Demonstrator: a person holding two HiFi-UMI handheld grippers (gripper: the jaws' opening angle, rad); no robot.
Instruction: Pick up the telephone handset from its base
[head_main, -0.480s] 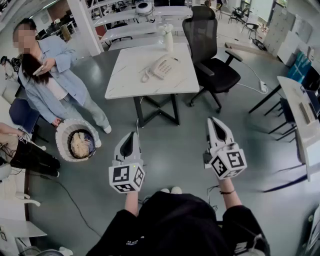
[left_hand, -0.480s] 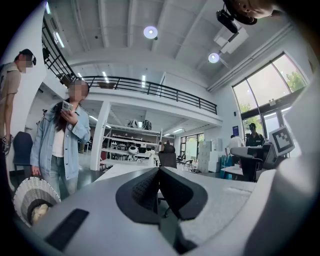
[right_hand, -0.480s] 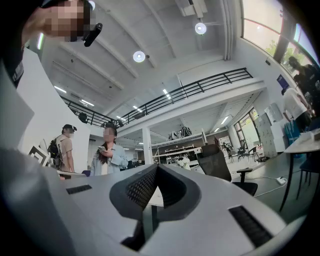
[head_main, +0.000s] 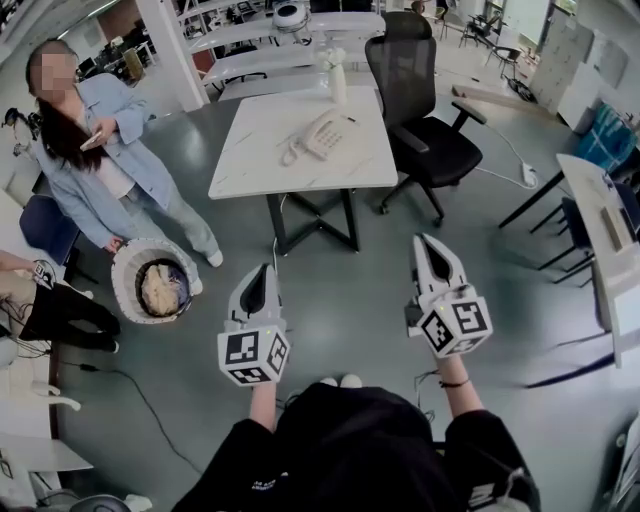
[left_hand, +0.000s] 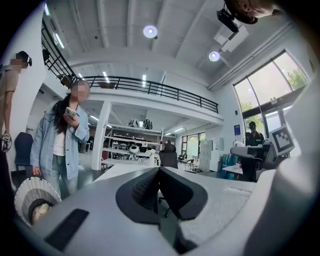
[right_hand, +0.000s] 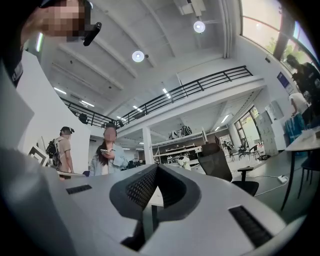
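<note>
A cream telephone (head_main: 325, 132) sits on the far half of a white table (head_main: 260, 168), its handset resting on the base and a coiled cord (head_main: 291, 153) trailing to the left. Both grippers hang over the grey floor, well short of the table. My left gripper (head_main: 256, 272) points toward the table with its jaws shut and nothing between them; in the left gripper view its tips (left_hand: 159, 170) meet. My right gripper (head_main: 428, 243) is held level beside it, also shut and empty, with its tips (right_hand: 157, 168) together in the right gripper view.
A black office chair (head_main: 425, 130) stands at the table's right side. A person in a denim jacket (head_main: 110, 160) stands at the left, next to a white wicker basket (head_main: 155, 282). A white vase (head_main: 337, 78) is at the table's far edge. Another desk (head_main: 600, 225) lies at right.
Both grippers have stayed where they were. The standing person at the left has shifted a little.
</note>
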